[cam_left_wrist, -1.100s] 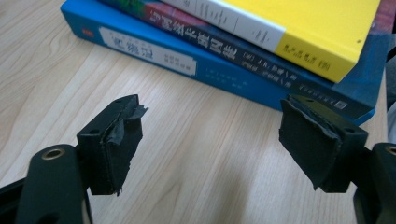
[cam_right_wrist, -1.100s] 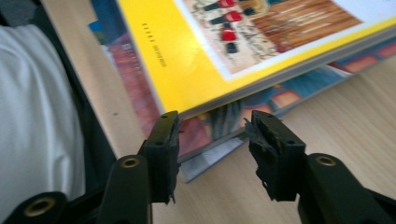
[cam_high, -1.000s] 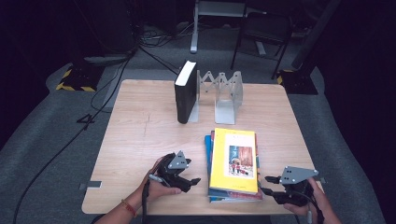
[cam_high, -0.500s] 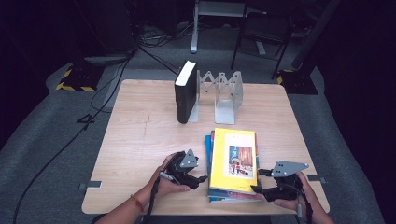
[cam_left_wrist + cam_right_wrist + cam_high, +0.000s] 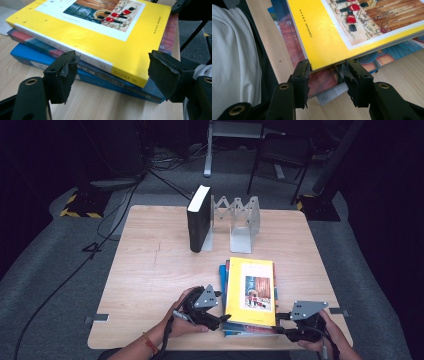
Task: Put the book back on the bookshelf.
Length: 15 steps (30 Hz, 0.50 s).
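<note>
A yellow book (image 5: 250, 290) tops a flat stack with a red book (image 5: 287, 32) and a blue book (image 5: 30, 57) under it, near the table's front edge. My left gripper (image 5: 217, 317) is at the stack's front left corner. Its jaws stand wide open (image 5: 115, 75), with the yellow book's (image 5: 100, 42) corner between them and untouched. My right gripper (image 5: 281, 327) is at the front right corner. Its jaws have just been closing, and both pads (image 5: 325, 72) now touch the edges of the yellow book's (image 5: 324, 37) corner.
At the back of the wooden table (image 5: 150, 270) a black book (image 5: 198, 220) stands upright in a grey folding book rack (image 5: 242, 220). The person's white shirt (image 5: 234, 62) is close behind the front edge. Cables and a chair lie beyond the table.
My left gripper has moved right, up to the stack's front left corner. My right gripper has shifted a little left onto the yellow book's front right corner.
</note>
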Motion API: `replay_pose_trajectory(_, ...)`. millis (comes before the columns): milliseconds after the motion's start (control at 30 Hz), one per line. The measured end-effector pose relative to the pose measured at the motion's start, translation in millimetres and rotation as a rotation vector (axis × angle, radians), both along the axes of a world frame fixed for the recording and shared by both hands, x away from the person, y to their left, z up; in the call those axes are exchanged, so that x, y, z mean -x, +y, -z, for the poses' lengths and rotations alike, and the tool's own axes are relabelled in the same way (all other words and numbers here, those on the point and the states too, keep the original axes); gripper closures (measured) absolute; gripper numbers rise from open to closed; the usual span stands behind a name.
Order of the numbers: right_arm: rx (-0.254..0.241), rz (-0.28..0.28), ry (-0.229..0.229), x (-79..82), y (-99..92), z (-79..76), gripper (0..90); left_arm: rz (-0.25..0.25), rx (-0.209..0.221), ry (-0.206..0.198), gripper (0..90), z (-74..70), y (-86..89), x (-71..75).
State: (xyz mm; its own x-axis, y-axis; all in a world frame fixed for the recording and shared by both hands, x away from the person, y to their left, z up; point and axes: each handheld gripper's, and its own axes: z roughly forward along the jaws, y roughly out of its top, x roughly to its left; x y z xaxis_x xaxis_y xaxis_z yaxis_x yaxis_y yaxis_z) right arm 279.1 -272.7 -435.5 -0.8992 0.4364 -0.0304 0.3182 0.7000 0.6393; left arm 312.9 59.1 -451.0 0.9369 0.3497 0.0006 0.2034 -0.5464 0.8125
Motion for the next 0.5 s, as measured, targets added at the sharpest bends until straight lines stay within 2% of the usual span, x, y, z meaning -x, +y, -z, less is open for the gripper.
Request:
replay_pose_trajectory(167, 0.039, -0.001, 0.006, 1.2, 3.1, -1.1, 57.2, 0.035, -0.006, 0.01, 23.4, 1.6, -10.0, 1.3)
replay_pose_trajectory(300, 0.058, 0.01, 0.02, -2.0, 5.9, -1.8, 52.0, 0.047, -0.02, 0.01, 23.4, 3.1, -16.3, 1.6)
replay_pose_trajectory(500, 0.071, 0.014, 0.043, -7.0, 11.8, -2.9, 50.7, 0.04, -0.063, -0.02, 18.8, 7.6, -23.7, 0.6)
